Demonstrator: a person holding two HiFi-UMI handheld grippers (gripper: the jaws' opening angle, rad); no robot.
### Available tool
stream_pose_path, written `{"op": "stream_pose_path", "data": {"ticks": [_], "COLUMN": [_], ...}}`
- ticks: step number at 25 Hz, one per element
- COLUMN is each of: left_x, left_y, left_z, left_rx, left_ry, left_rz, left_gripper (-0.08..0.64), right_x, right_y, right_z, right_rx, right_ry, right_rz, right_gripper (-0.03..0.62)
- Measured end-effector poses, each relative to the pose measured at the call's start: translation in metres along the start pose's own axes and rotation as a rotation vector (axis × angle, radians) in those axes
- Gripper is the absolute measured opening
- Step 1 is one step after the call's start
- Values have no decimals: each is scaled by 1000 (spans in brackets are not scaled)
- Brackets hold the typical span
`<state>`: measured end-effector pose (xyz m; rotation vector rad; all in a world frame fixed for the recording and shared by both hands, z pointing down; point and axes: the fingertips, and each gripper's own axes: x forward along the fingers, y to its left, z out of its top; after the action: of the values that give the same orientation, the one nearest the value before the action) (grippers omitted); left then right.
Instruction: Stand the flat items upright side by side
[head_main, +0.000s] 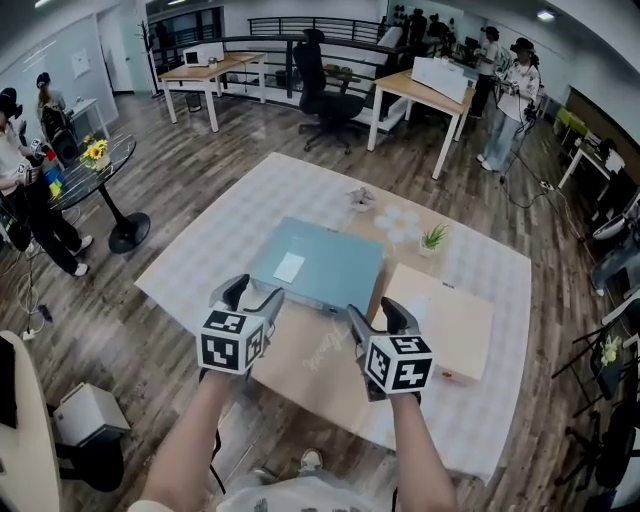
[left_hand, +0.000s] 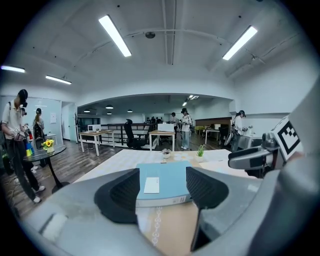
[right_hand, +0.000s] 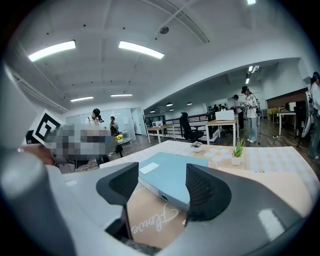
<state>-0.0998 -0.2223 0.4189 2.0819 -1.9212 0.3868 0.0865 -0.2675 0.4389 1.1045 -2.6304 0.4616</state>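
Blue binder (head_main: 320, 262) is laid flat on the surface (head_main: 200, 260), partly over a tan board (head_main: 310, 362). L gripper (head_main: 254, 296) & R gripper (head_main: 376, 316) are held at binder's near edge, fingers wide, nothing gripped.

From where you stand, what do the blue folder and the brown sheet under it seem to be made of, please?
Blue folder: probably coated board, matte; stiff flat cover, ring hole in spine.
Brown sheet: likely kraft paper, dull; tan surface, printed script.
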Motion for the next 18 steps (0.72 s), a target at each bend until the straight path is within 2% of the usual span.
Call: {"op": "stream_pose_path", "data": {"ticks": [8,18], "left_x": [19,55], "left_y": [13,50], "left_z": [2,-8], "left_rx": [25,74], "left_ry": [0,24], "left_rz": [-80,-247], "left_gripper": [291,292], "right_x": [14,44], "right_y": [3,6], "right_z": [-8,-36], "right_rx": [20,84], "right_ry": [12,40], "right_rz": [-70,-263], "right_gripper": [296,313]}}
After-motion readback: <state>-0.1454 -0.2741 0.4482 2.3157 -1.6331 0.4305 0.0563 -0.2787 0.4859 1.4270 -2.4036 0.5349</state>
